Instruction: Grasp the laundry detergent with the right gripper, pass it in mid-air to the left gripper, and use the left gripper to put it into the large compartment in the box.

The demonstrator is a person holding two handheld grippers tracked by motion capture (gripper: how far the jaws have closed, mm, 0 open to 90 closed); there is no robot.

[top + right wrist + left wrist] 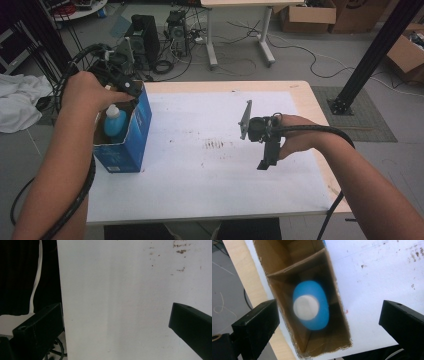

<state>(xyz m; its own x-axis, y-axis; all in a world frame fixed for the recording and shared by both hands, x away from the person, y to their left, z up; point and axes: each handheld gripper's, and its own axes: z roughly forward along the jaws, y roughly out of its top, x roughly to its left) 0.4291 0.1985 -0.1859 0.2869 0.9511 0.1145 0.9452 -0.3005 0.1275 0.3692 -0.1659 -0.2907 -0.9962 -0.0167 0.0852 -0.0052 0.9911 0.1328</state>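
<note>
High view: the blue plastic bottle with a white cap (pixel 114 122) stands inside the open blue cardboard box (pixel 131 145) at the counter's (pixel 210 195) left edge, left tool (pixel 131 89) directly above it.

Left gripper view: jaws wide, bottle (pixel 311 305) below, untouched.

Right gripper view: jaws wide over bare counter (pixel 120 302).

Grey floor (pixel 300 65) strewn with cables, computer towers (pixel 145 40), cardboard boxes (pixel 307 15).

Wooden table (pixel 305 95), stained white sheet (pixel 210 170) covering it, open blue carton (pixel 131 145) standing at its left edge
</note>
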